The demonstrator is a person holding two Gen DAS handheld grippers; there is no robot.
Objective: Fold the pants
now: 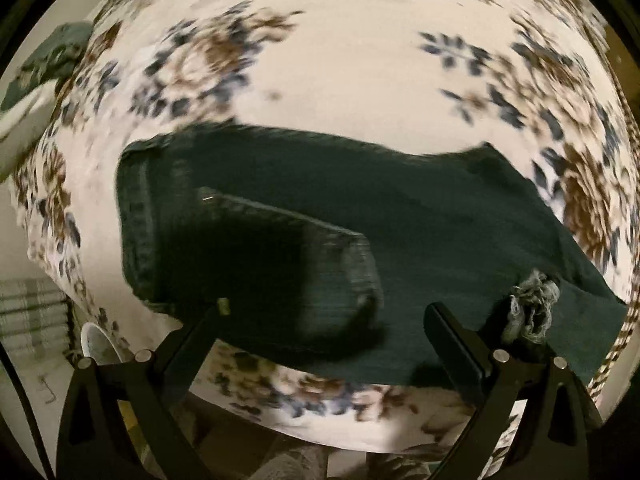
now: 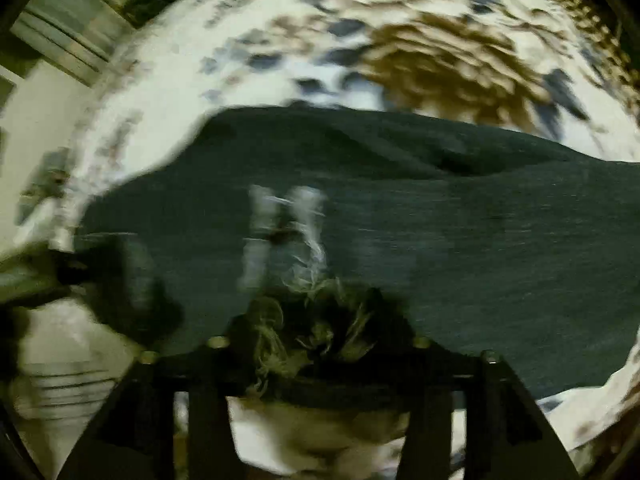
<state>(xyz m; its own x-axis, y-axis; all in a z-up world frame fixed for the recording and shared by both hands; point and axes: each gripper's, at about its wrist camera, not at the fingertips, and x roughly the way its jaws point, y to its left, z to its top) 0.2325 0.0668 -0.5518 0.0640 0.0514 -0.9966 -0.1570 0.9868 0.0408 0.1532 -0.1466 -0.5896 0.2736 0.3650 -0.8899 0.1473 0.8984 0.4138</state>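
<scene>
Dark green-black jeans (image 1: 420,220) lie across a floral bedspread (image 1: 340,60), waistband at the left, a back pocket (image 1: 304,256) facing up and a frayed rip (image 1: 528,308) near the front right. My left gripper (image 1: 324,320) is open just above the jeans' near edge, holding nothing. In the right wrist view the jeans (image 2: 460,248) fill the middle, and my right gripper (image 2: 316,340) is shut on the frayed, ripped cloth (image 2: 304,332) at their near edge. Both views are motion-blurred.
The floral bedspread (image 2: 280,40) covers the bed all around. A green cloth (image 1: 52,60) lies at the far left edge. A white round container (image 1: 100,344) stands on the floor at the lower left. A braided trim (image 1: 624,320) runs along the right edge.
</scene>
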